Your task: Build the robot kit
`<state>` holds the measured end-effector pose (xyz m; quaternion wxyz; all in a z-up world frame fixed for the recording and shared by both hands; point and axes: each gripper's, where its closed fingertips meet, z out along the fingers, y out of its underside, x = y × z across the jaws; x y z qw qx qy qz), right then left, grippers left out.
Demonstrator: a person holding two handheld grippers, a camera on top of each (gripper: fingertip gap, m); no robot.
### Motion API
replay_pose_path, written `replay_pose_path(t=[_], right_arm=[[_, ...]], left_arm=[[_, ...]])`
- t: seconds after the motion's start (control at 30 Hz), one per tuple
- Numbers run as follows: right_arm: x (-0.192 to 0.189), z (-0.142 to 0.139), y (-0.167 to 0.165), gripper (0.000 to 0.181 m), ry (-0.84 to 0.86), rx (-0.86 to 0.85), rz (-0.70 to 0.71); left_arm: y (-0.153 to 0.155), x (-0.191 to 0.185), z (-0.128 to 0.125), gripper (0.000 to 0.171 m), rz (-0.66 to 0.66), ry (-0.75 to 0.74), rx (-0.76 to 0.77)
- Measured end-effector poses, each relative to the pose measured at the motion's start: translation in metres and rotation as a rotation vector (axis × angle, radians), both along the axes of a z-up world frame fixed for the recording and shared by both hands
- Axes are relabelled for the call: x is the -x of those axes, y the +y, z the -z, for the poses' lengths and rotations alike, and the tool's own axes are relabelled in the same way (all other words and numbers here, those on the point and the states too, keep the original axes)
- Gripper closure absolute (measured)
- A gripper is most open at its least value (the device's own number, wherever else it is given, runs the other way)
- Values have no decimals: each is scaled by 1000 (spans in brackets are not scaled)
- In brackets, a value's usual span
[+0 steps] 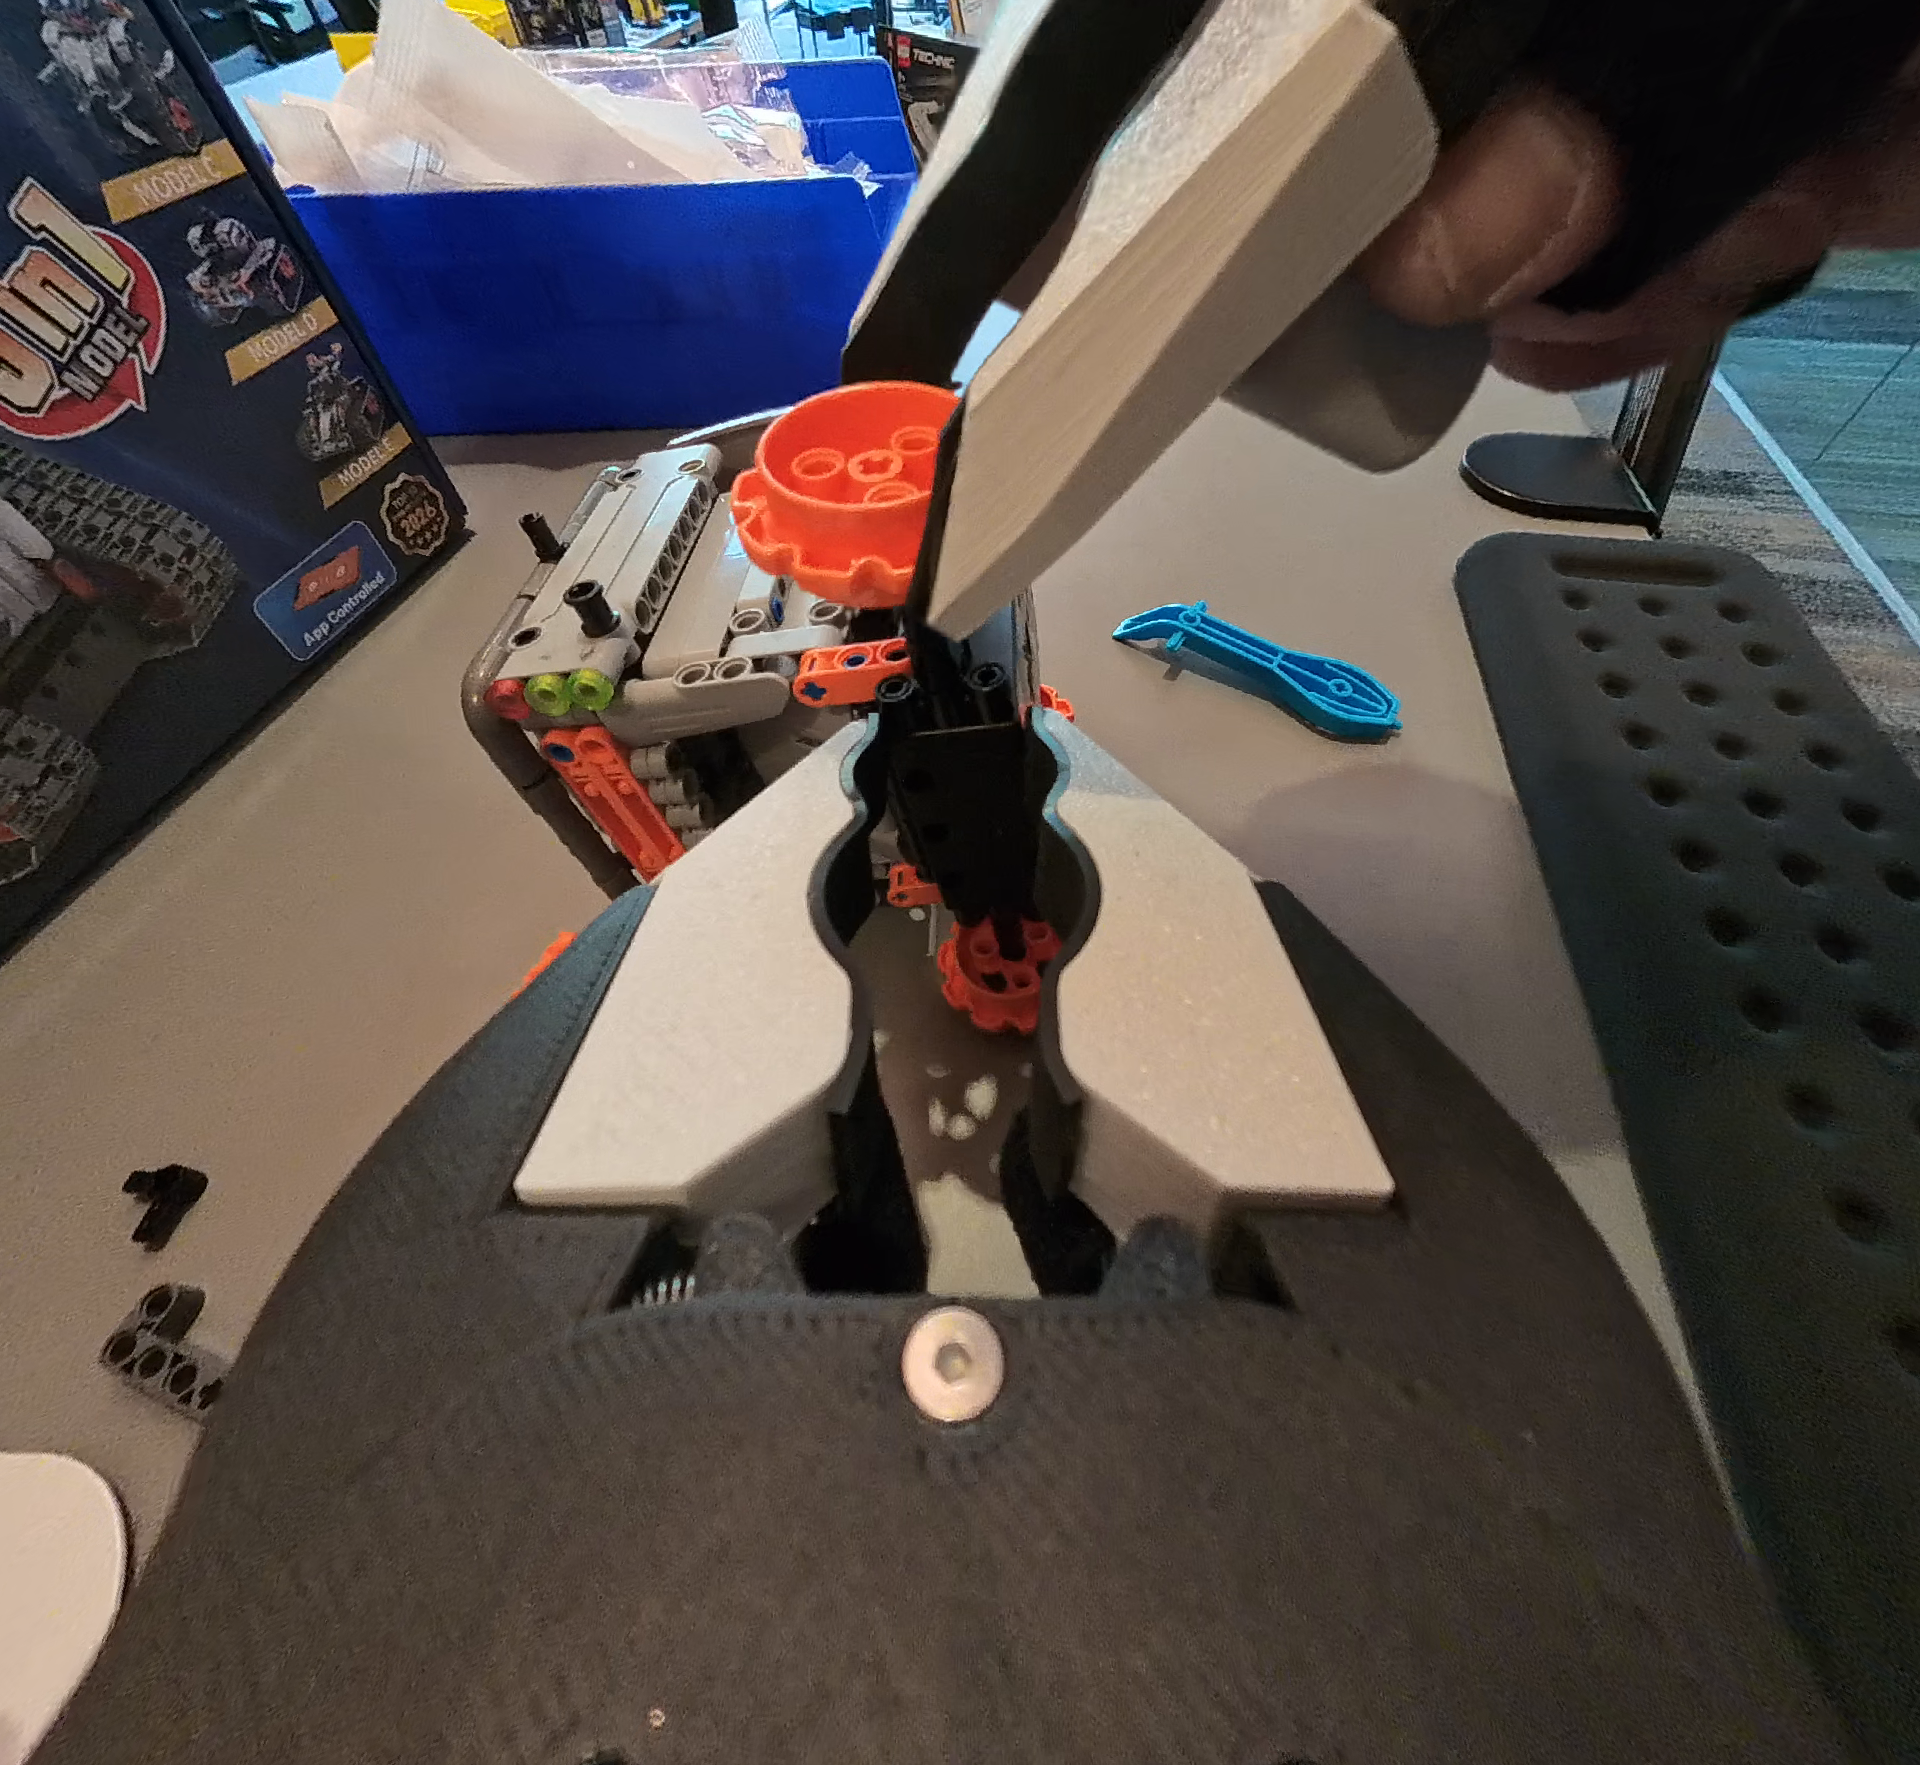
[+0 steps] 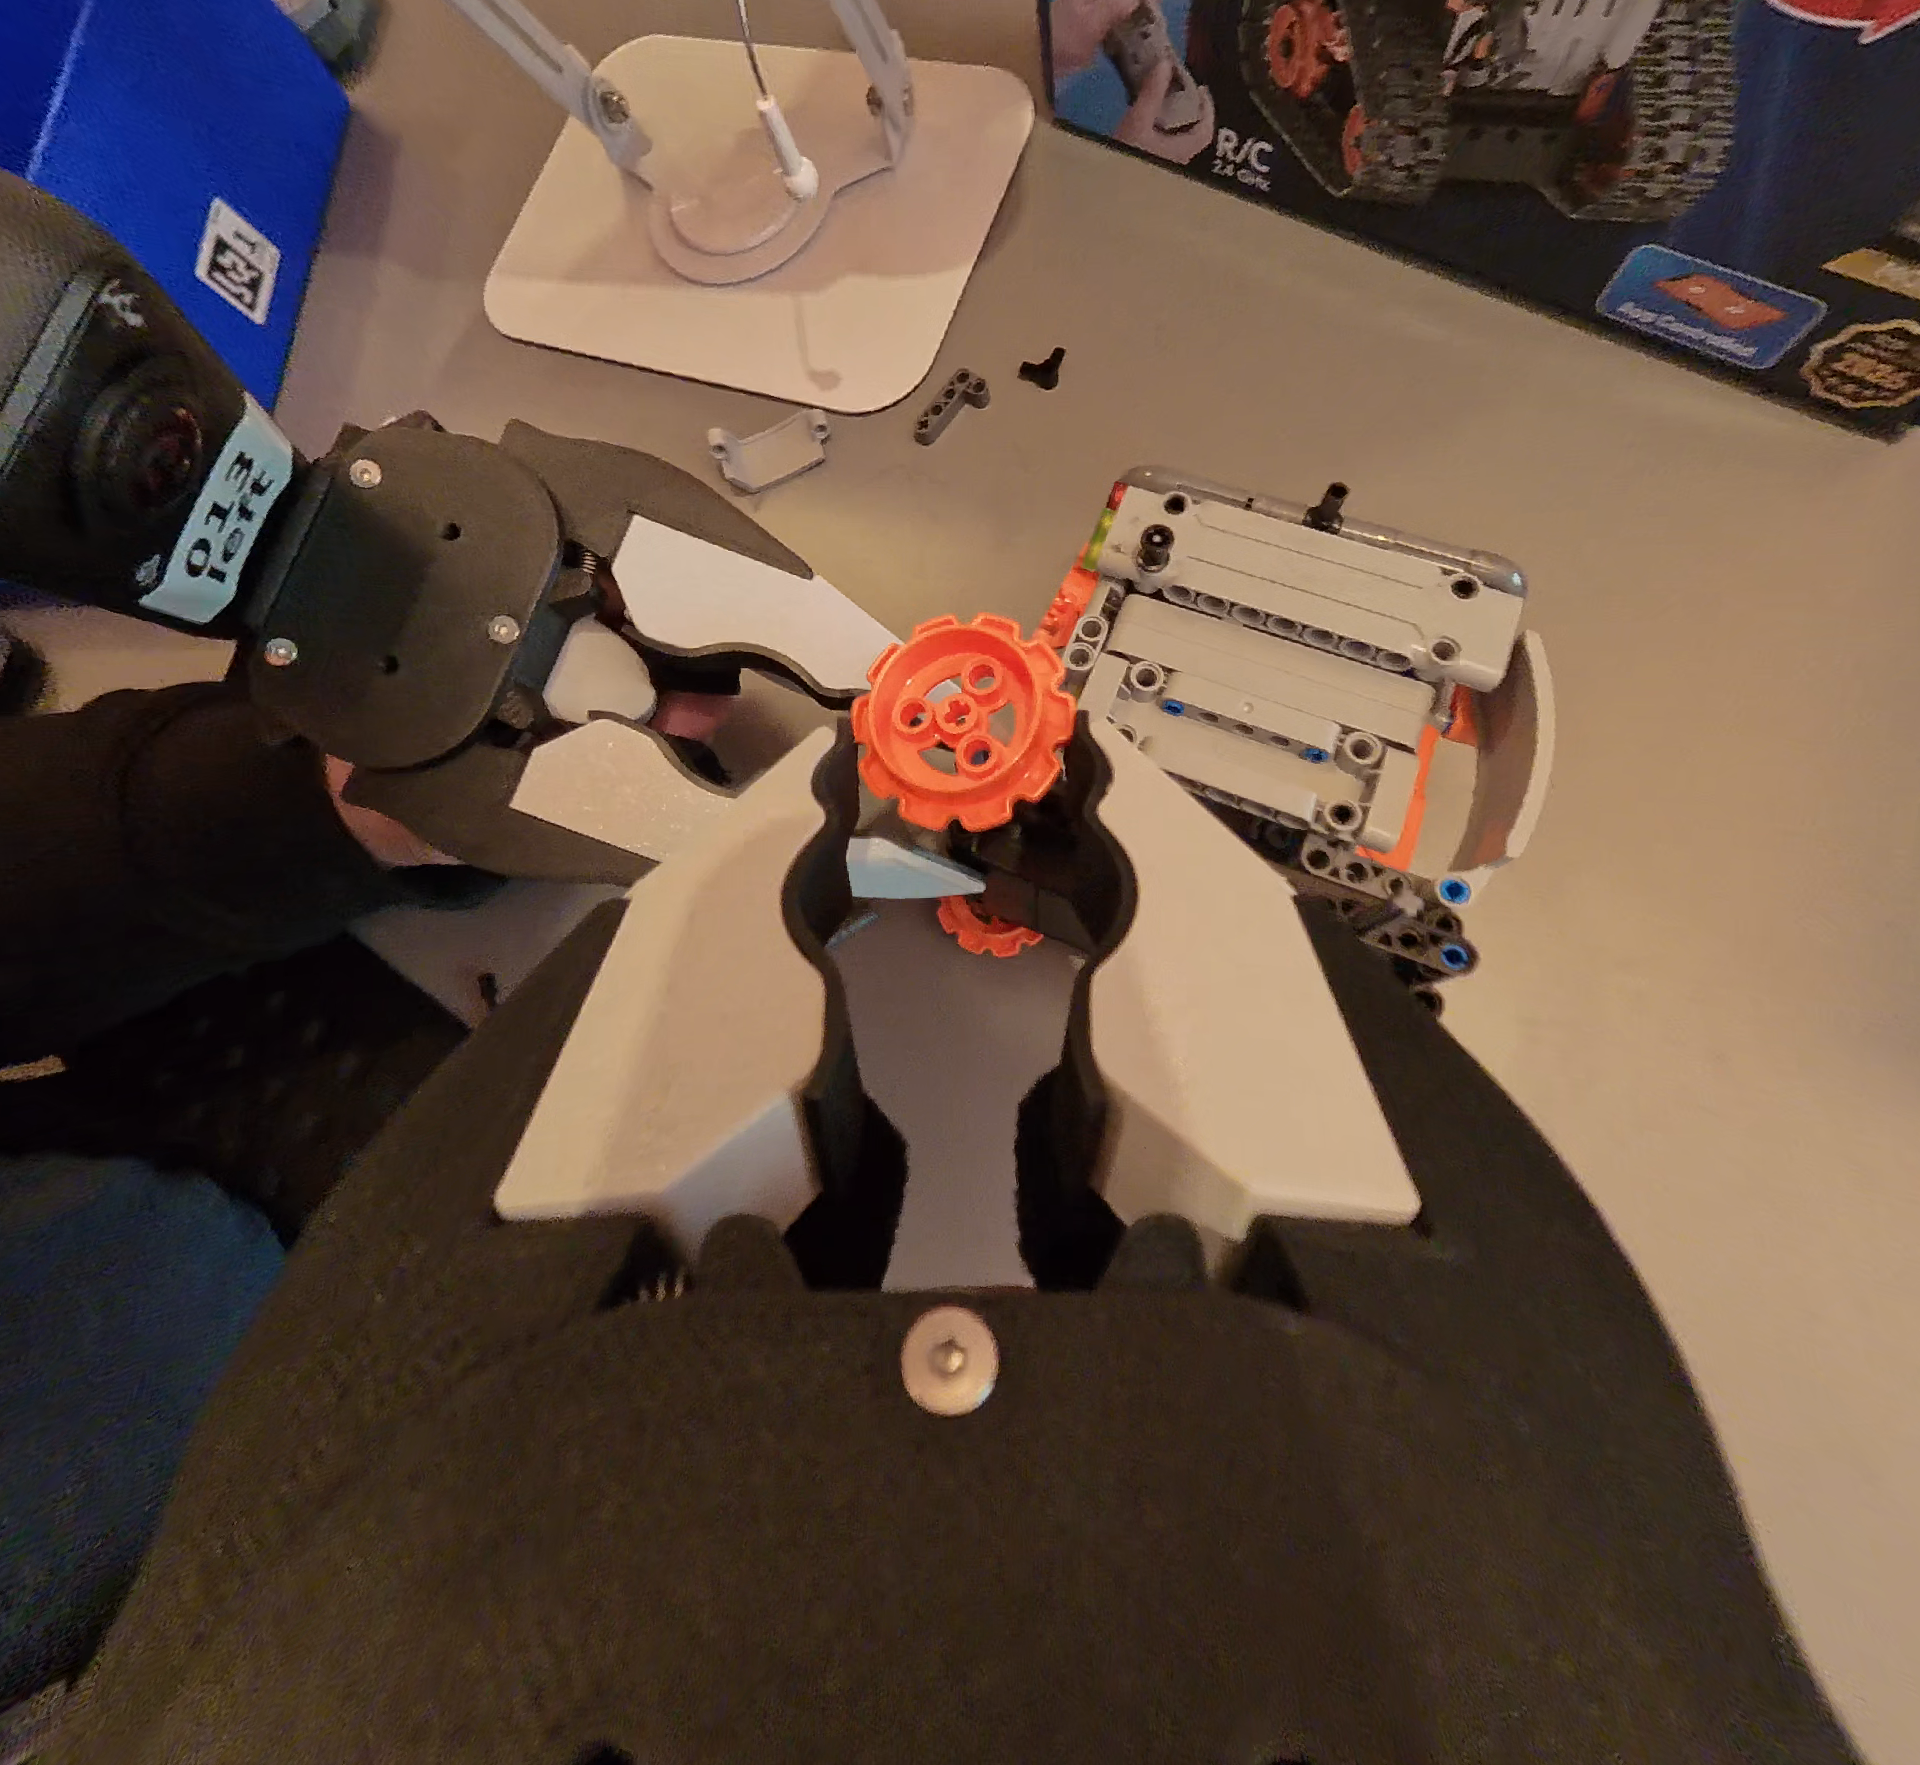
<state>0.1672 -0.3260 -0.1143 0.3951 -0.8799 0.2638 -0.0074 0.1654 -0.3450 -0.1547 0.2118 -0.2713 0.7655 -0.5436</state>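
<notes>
Clearly, at the far left of the left wrist view stood the printed box (image 1: 208, 365), with two loose black pieces (image 1: 156, 1279) on the table (image 1: 1299, 520) in front of it. Next came the blue bin (image 1: 582, 302) stuffed with papers, and ahead of it the grey brick-built model (image 1: 644, 614) lying on the table.

At the model's right edge my left gripper (image 1: 956, 749) was closed to a narrow gap on the black beam assembly (image 1: 961, 801), which stood upright between its fingertips. A small orange gear (image 1: 997, 972) sat at the beam's lower end, and the large orange wheel (image 1: 842, 489) sat at its top.

My right gripper (image 2: 966, 749) came in from above. Its jaws were fairly narrow, one on each side of the wheel. I could not tell whether they actually pinched it or only flanked it. I judged the left hold to be the firm one, since the beam sat deep between the pads. Any push from above would want to run straight down the beam rather than sideways.

Crowding was the problem: both sets of fingertips met at the same spot, hard against the model. Further right a blue tool (image 1: 1257, 671) lay apart on the table, then the black perforated mat (image 1: 1714, 884). The right wrist view also showed a white stand base (image 2: 758, 240) beyond the model.
</notes>
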Motion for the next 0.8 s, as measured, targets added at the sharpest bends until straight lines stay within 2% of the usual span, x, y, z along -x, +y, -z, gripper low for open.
replay_pose_path(t=[0.17, 0.27, 0.3, 0.4, 0.53, 0.8], right_arm=[[0, 0, -3, 143, -72, 29, 54], [-1, 0, -5, 143, -68, 37, 57], [-1, 0, -6, 143, -78, 47, 55], [-1, 0, -6, 143, -67, 45, 50], [0, 0, -3, 143, -49, 42, 38], [-3, 0, -5, 143, -9, 26, 38]], left_arm=[[1, 1, -3, 142, -3, -32, -10], [26, -2, -30, 114, -18, -77, 92], [29, -1, -41, 111, 8, -97, 113], [17, 5, -53, 111, 120, -192, 25], [6, 9, -47, 113, 226, -136, 27], [3, 6, -42, 114, 223, -107, -5]])
